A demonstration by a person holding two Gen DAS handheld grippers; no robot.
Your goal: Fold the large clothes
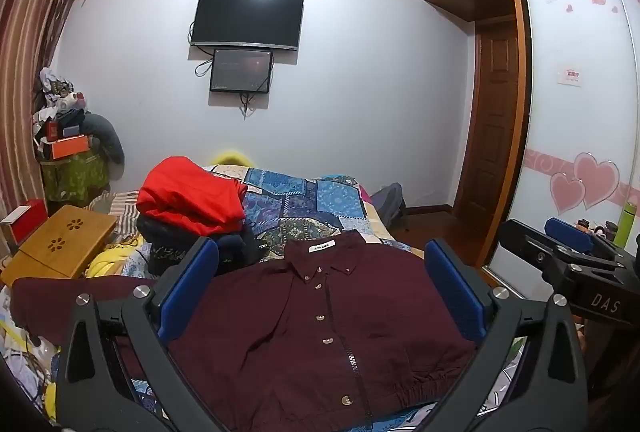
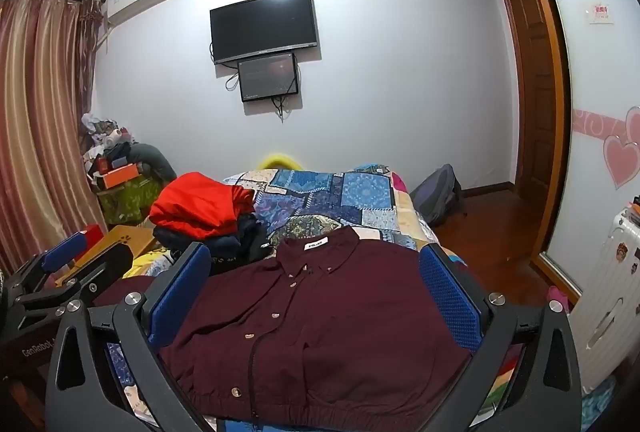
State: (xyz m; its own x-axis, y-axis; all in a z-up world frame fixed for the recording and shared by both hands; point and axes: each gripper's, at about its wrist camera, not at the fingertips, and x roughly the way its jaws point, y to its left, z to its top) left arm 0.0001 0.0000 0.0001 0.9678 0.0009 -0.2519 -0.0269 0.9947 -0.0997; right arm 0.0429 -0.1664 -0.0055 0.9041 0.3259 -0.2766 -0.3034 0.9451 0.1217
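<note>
Maroon shirt (image 1: 320, 320) lies flat, front up, buttoned, on near end of bed (image 1: 316, 200), collar far, elastic hem near. One sleeve spread out left, right side looks tucked. Left gripper (image 1: 320, 296) spread wide, empty, hovering above shirt. Right gripper (image 2: 316, 296) same: wide apart, holding nothing. Judged step: sleeve fold. Tip: pinch left sleeve at cuff and shoulder, carry flat across chest, avoid dragging body. Red folded pile (image 1: 192, 200) far left, keep away.
</note>
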